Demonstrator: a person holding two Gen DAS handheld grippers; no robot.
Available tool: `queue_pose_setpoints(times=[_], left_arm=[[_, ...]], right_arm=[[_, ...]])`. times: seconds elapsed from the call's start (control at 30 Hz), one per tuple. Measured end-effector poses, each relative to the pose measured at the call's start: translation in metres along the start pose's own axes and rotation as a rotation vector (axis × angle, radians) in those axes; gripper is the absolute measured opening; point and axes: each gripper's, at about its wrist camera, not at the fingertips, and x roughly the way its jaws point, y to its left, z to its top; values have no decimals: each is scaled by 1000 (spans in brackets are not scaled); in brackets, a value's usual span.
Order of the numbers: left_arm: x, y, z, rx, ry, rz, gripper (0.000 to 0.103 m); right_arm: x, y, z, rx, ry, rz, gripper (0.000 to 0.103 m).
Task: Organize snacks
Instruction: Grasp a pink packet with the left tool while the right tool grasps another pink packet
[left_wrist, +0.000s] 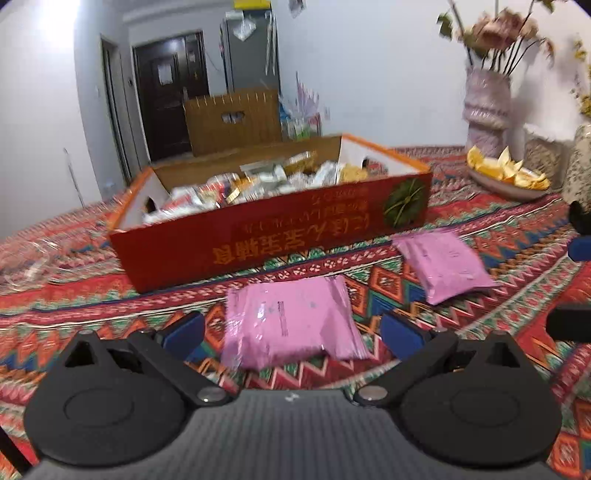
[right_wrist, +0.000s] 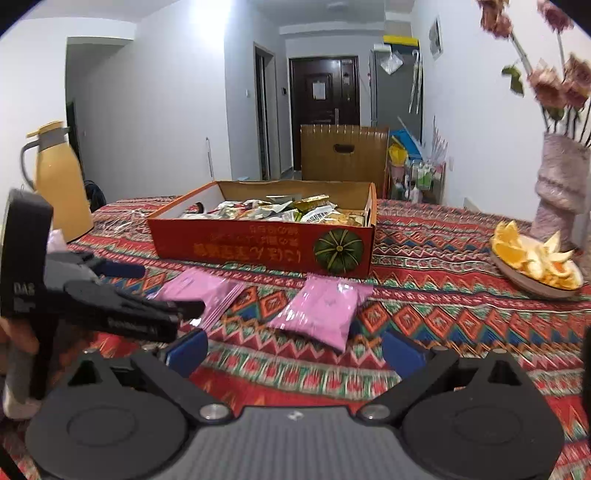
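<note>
Two pink snack packets lie on the patterned tablecloth in front of a red cardboard box full of mixed snacks. In the left wrist view, the near pink packet lies between the tips of my open left gripper; the second pink packet lies to the right. In the right wrist view, my right gripper is open, just short of the right pink packet. The left pink packet is partly hidden by the left gripper body. The box stands behind.
A plate of orange peels and a vase of dried flowers stand at the right. A yellow thermos jug stands at the left. Clear plastic wrap lies left of the box.
</note>
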Motion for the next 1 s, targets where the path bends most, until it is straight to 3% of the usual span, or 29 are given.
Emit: queue_pose_setpoints(times=[0.17, 0.27, 0.37, 0.43, 0.53, 0.63, 0.8, 1.0], left_arm=[[28, 10, 1, -72, 55, -64, 103], [33, 12, 1, -79, 65, -61, 99], [31, 15, 1, -92, 54, -44, 88], [30, 15, 2, -91, 43, -46, 75], [29, 13, 2, -72, 36, -54, 69], [22, 13, 1, -71, 29, -57, 62], [0, 12, -7, -106, 60, -54, 62], [-78, 1, -30, -138, 10, -12, 62]], right_arm=[[57, -16, 22, 66, 62, 28, 95], [85, -18, 24, 71, 94, -12, 95], [100, -18, 23, 86, 89, -39, 94], [106, -18, 21, 83, 96, -48, 85], [114, -13, 17, 56, 114, -72, 78], [111, -10, 15, 29, 105, -92, 61], [94, -8, 8, 26, 119, -69, 61], [24, 9, -10, 17, 48, -34, 61]])
